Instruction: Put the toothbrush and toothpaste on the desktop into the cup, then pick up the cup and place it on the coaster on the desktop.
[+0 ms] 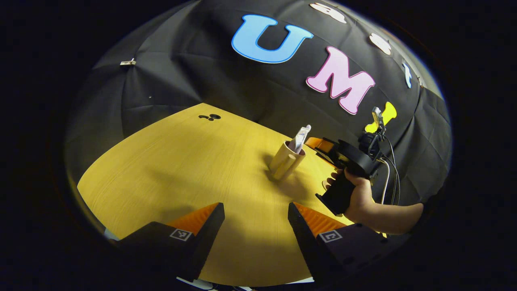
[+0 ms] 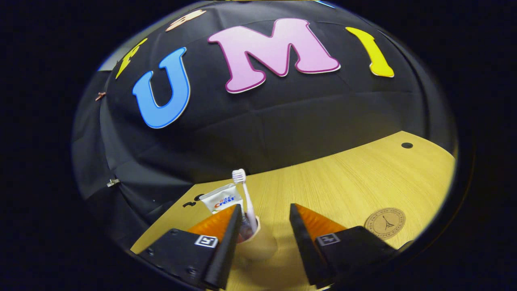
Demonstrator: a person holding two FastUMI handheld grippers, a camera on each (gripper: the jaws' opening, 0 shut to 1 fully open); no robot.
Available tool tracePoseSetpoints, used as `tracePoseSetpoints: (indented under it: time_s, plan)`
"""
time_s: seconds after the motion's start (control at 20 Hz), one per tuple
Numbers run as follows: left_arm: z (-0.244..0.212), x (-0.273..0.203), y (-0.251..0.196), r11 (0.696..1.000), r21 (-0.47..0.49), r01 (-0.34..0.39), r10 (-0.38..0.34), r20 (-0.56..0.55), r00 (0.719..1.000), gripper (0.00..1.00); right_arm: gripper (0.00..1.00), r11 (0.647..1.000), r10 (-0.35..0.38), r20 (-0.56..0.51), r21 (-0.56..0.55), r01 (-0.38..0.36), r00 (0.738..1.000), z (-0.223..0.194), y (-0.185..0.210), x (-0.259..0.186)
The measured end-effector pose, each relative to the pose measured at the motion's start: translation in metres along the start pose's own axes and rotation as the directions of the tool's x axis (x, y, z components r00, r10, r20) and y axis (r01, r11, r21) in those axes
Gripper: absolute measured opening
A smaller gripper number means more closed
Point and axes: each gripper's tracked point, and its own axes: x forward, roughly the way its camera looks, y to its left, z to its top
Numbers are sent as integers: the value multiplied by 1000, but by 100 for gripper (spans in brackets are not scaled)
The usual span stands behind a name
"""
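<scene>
The toothpaste (image 2: 221, 200) tube carries printed lettering, and the round coaster (image 2: 385, 223) at the lower right of the right gripper view bears a ring of small text around a tower emblem. The beige cup (image 1: 286, 160) stands on the bench (image 1: 194, 161), holding the toothpaste and the toothbrush (image 2: 245, 194) upright. The right claw (image 2: 264, 226) is spread wide around the cup's rim, gripping nothing. The left claw (image 1: 255, 226) hangs open and empty over bare bench. A hand (image 1: 357, 194) holds the right claw's handle.

Beige cup (image 1: 286, 161) upright on the desk, holding toothpaste (image 2: 220, 199) and toothbrush (image 2: 244, 194); round coaster (image 2: 384, 223) lies well apart
</scene>
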Motion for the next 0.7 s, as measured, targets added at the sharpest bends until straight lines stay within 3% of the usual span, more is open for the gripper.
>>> tracePoseSetpoints:
  time_s: [0.05,0.1,0.15,0.2,0.45,0.7]
  plan:
    - [5,5,-6,1000,9,6,-6,1,1000,98,66,1000,-15,-4,17,16,1000,4,-10,-7]
    - [9,10,-11,1000,20,14,-14,1,1000,98,83,999,-32,-8,28,32,999,9,-22,-13]
    - [11,14,-16,999,34,22,-22,2,1000,98,85,998,-48,-10,32,49,999,14,-34,-18]
    - [15,18,-21,998,50,28,-29,4,1000,98,97,997,-70,-13,27,70,997,15,-49,-22]
    - [38,45,-40,992,116,44,-44,-2,999,98,98,980,-200,17,27,200,980,51,-126,-50]
    - [52,78,-52,982,189,16,-5,-55,998,98,98,958,-288,28,26,287,957,75,-202,-80]
